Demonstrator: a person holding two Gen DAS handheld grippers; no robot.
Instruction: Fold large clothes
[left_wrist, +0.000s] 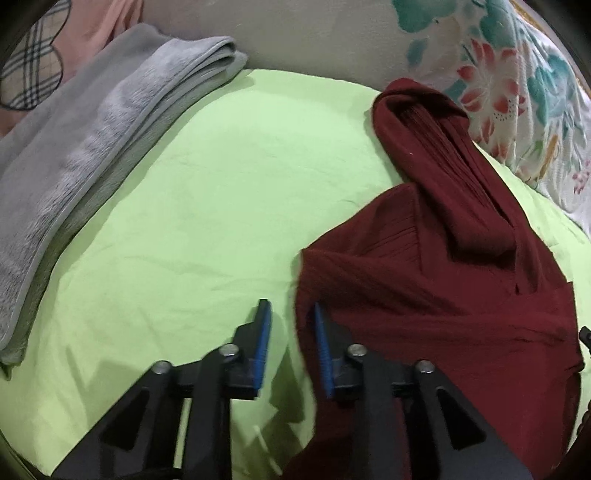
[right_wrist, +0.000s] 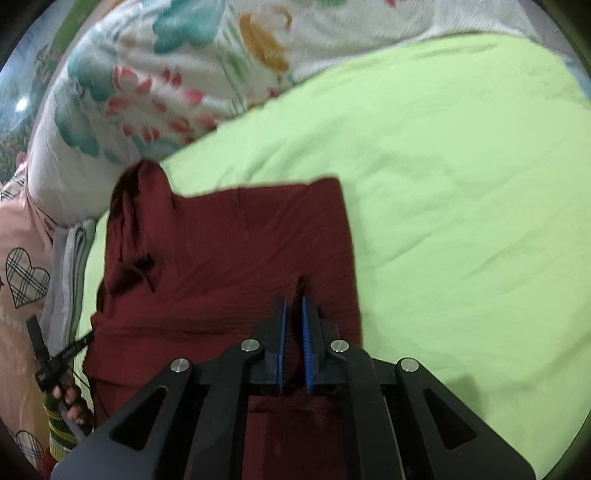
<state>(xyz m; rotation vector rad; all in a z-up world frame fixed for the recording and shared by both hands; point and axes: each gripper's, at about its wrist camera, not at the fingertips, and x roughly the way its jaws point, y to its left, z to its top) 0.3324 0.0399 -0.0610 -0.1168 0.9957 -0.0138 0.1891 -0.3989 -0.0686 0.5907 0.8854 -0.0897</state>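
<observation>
Left wrist view: nearest the lens, the left gripper (left_wrist: 291, 314) has its blue-padded jaws apart, a clear gap between them. The left pad hangs over bare green sheet (left_wrist: 192, 206); the right pad sits at the edge of the dark red garment (left_wrist: 436, 295), and that edge runs down through the gap, blurred. The pads do not press on it. The garment lies on the right half of the sheet, partly folded, with a bunched, ribbed part reaching up toward the floral quilt (left_wrist: 517, 85) at the top right. Well apart on the left, a folded grey blanket (left_wrist: 88, 147) lies along the sheet's edge, with pink cloth bearing a plaid heart behind it.

Right wrist view: nearest the lens, the right gripper (right_wrist: 294, 306) has its jaws nearly together, with a thin ridge of the garment (right_wrist: 229, 251) pinched up between the blue pads. The garment spreads flat ahead and to the left of the jaws, its right edge fairly straight, a crumpled lump at its far left corner. Bare sheet (right_wrist: 461, 192) fills the right side. The quilt (right_wrist: 147, 92) lies along the top left. At the lower left, a hand (right_wrist: 68, 398) grips the other tool's handle beside the garment's edge.
</observation>
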